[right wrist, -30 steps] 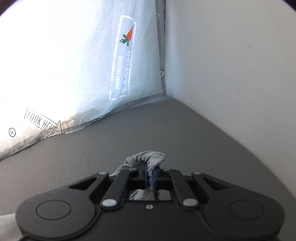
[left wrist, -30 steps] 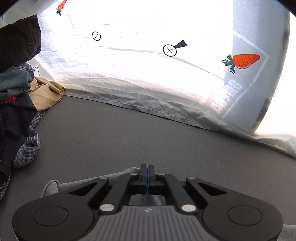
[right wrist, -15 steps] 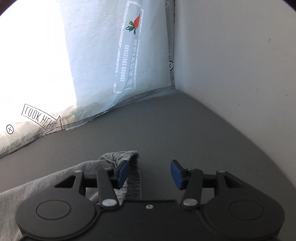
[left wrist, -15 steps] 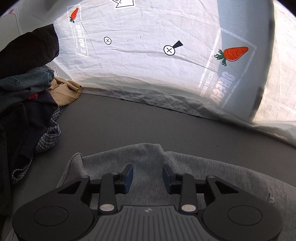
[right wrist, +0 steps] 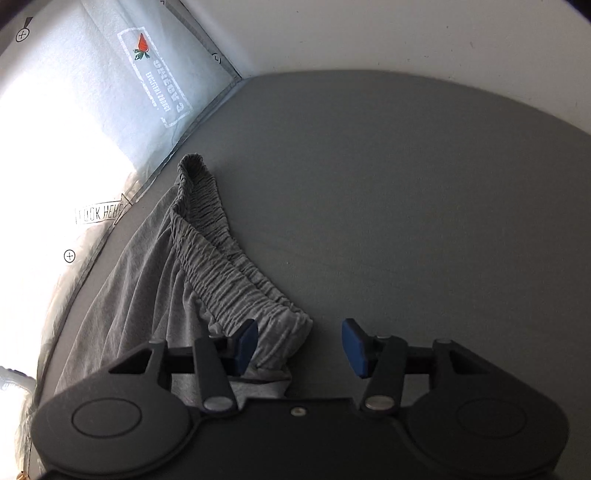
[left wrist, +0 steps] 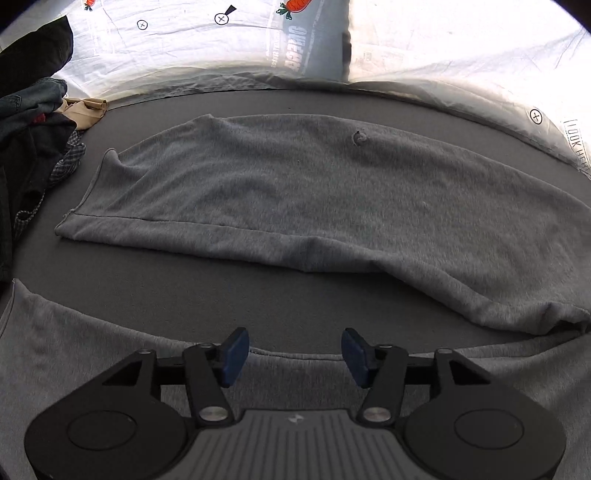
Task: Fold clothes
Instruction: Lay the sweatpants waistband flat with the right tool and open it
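The gray pants (left wrist: 295,192) lie flat on the gray desk (left wrist: 258,295), both tools hold nothing, the left tool (left wrist: 293,354) opening, the right tool (right wrist: 299,345) open by the waistband (right wrist: 221,266), so grabbing an edge to fold seems next.

The white printed fabric sheet (right wrist: 55,155) left of the right gripper carries an arrow label reading "LOOK HERE" (right wrist: 99,213); its carrot stamp's lettering appears mirrored, unreadable.

Printed white sheet (left wrist: 443,44), grey tabletop (right wrist: 406,184), perhaps wall (right wrist: 406,33).
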